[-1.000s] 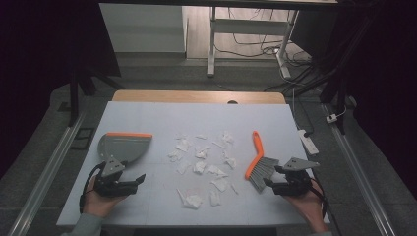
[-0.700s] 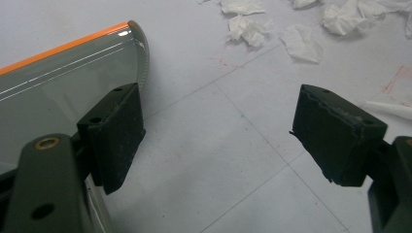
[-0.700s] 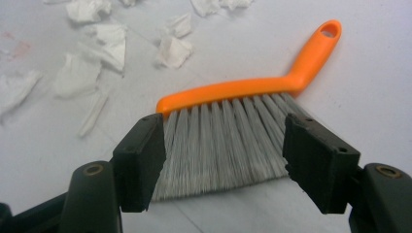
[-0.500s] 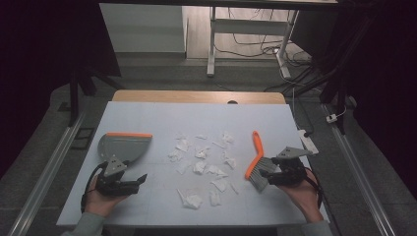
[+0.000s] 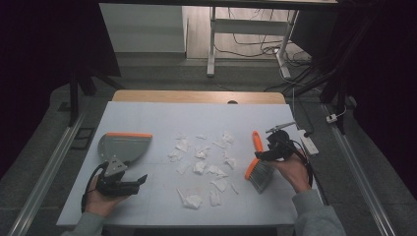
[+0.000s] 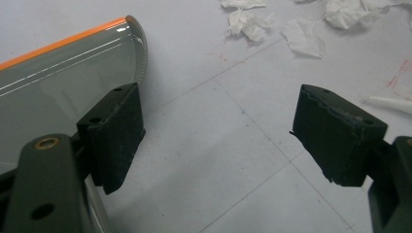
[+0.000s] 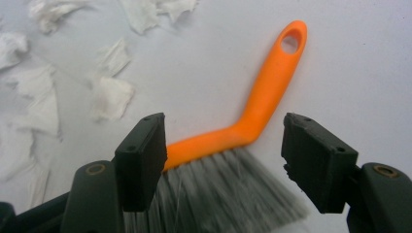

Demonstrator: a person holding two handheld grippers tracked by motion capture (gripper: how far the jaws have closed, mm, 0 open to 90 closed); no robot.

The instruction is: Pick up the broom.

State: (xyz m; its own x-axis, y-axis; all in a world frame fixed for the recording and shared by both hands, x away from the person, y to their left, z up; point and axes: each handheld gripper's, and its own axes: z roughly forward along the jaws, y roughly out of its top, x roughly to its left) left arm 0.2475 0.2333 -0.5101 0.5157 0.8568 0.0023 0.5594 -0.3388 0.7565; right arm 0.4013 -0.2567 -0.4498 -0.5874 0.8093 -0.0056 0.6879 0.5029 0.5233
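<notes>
Right gripper has moved in over the brush; my grab looks close.

From 1 second ago, my right gripper (image 7: 223, 165) has advanced onto the hand brush (image 5: 256, 162), jaws spread either side of its grey bristles, nothing pinched yet. My left gripper (image 6: 218, 141) sits spread beside the dustpan (image 5: 124, 146). The brush lies flat right of the torn paper scraps (image 5: 201, 164), orange handle pointing away.

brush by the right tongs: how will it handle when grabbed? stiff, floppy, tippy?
The brush lies flat on the table, so it is unlikely to roll. Its orange handle looks like rigid plastic, probably light. The grey bristles look soft and would likely splay under the open right tongs.
</notes>
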